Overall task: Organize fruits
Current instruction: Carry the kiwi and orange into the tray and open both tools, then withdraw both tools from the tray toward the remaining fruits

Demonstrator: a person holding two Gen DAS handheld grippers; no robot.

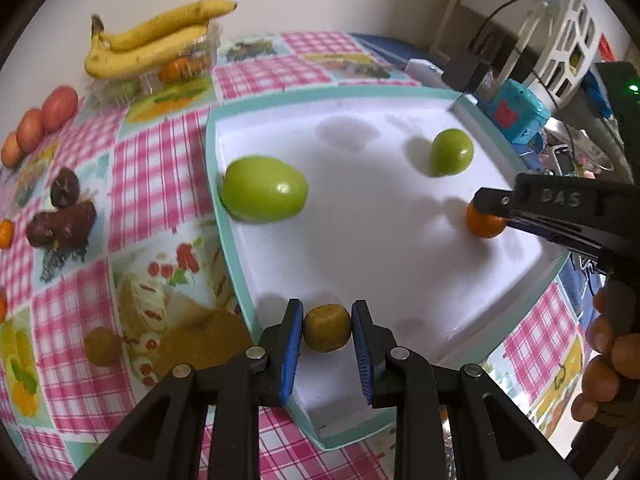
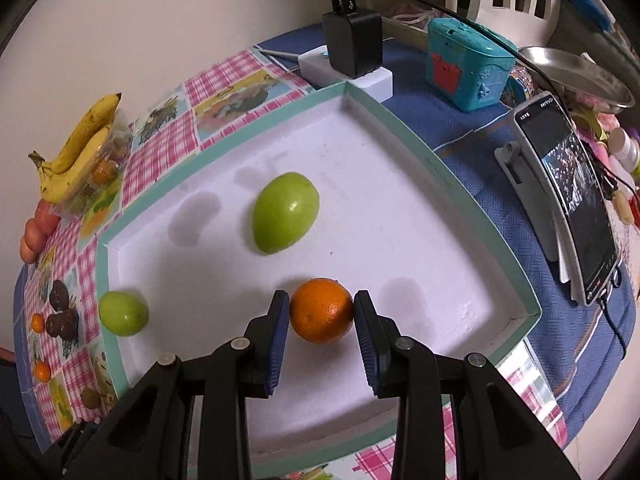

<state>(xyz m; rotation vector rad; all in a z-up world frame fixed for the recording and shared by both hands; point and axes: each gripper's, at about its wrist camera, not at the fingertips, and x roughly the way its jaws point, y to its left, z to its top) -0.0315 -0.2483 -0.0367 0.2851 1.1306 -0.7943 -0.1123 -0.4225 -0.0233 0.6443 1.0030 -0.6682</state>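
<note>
A white tray with a teal rim lies on the checked tablecloth. Two green fruits lie in it; in the right wrist view they show too. My left gripper is shut on a small brown fruit over the tray's near corner. My right gripper is shut on an orange resting on the tray floor; it also shows in the left wrist view.
Bananas on a clear box, red fruits, dark brown fruits, small oranges and a brown fruit lie left of the tray. A charger, teal toy and phone on a stand stand behind and to the right.
</note>
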